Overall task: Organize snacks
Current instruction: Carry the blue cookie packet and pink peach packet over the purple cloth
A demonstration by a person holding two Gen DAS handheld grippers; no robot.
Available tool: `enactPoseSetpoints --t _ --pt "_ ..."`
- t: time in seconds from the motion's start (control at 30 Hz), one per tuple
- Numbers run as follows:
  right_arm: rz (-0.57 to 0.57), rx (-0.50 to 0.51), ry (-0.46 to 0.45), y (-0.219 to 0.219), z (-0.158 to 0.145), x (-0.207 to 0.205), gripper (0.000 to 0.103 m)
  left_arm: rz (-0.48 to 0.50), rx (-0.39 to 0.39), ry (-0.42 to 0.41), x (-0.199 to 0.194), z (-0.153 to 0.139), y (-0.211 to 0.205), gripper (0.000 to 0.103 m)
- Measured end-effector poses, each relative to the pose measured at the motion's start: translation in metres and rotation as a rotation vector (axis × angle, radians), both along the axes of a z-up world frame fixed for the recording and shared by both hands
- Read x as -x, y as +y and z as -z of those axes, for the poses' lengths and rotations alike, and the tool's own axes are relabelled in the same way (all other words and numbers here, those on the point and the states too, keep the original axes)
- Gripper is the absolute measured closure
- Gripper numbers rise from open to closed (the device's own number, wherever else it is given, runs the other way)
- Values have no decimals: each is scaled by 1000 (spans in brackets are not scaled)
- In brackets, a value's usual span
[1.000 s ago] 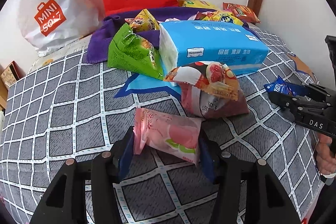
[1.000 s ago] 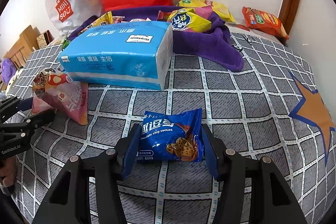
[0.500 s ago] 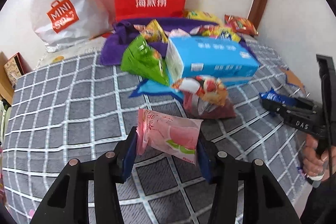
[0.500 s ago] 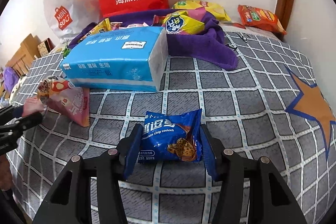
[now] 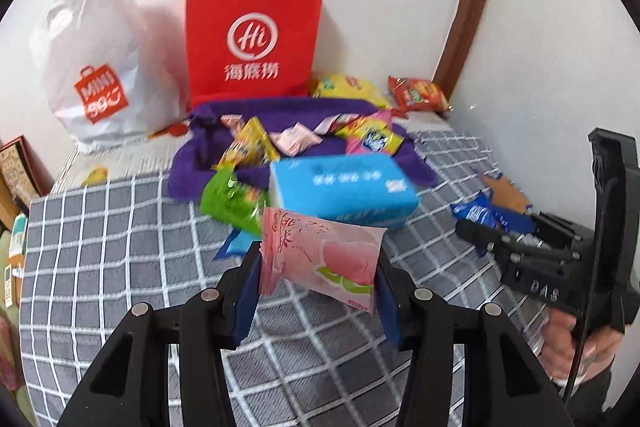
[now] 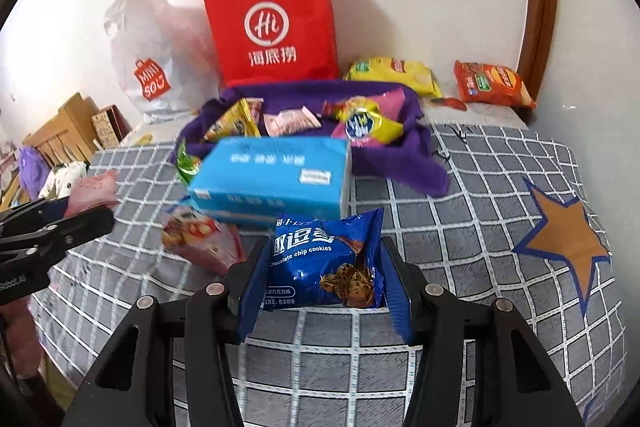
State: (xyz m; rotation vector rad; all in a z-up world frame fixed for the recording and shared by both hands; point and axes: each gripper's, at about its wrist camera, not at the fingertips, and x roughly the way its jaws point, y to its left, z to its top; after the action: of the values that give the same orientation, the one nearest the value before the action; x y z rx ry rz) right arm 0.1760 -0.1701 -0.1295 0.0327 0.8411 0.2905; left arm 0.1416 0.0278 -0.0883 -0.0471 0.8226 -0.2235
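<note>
- Pink peach snack pack (image 5: pixel 320 259): pinched by its two ends in the left tool (image 5: pixel 316 291), jaws part-way closed on it, pack hanging clear of the bed (image 5: pixel 100 267).
- Blue chocolate chip cookie pack (image 6: pixel 326 263): clamped the same way in the right tool (image 6: pixel 324 287), jaws part-way closed, pads pressing both side edges; pack also off the cover.
- Just ahead of both tools: blue tissue pack (image 6: pixel 272 179) lying flat; a red-and-pink snack bag (image 6: pixel 200 239) ahead-left of the right tool; a green bag (image 5: pixel 228 199) ahead-left of the left tool.
- Farther ahead: purple towel (image 6: pixel 400 163) holding a loose heap of small snacks; beyond it, against the wall, the red paper bag (image 6: pixel 272 27) standing upright and the white plastic bag (image 5: pixel 92 59) to its left.
- Far ahead-right of the right tool: yellow chip bag (image 6: pixel 392 71) and orange chip bag (image 6: pixel 492 83), well apart from the heap.
- Step in hand, as judged: both packs lifted, carry under way.
- Next move likely calls for carrying forward over the tissue pack toward the towel heap or a bag, grip kept firm, release only above the chosen spot. Destination cannot be told.
</note>
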Motion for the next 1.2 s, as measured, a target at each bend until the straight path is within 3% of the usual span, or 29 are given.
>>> enactPoseSetpoints --t 0.23,0.47,0.97,1.2 --pt "-12 17 -67 12 -39 -16 50 -5 -14 -51 -26 -39 -12 55" --pt "-28 10 -90 25 -70 -61 50 -39 -1 -39 -65 -57 -9 55" --pt "-12 25 -80 44 -83 -172 50 -70 -47 -14 -160 -69 5 55" --pt "-12 38 -77 51 -78 -212 50 -49 -17 10 -203 -62 8 55"
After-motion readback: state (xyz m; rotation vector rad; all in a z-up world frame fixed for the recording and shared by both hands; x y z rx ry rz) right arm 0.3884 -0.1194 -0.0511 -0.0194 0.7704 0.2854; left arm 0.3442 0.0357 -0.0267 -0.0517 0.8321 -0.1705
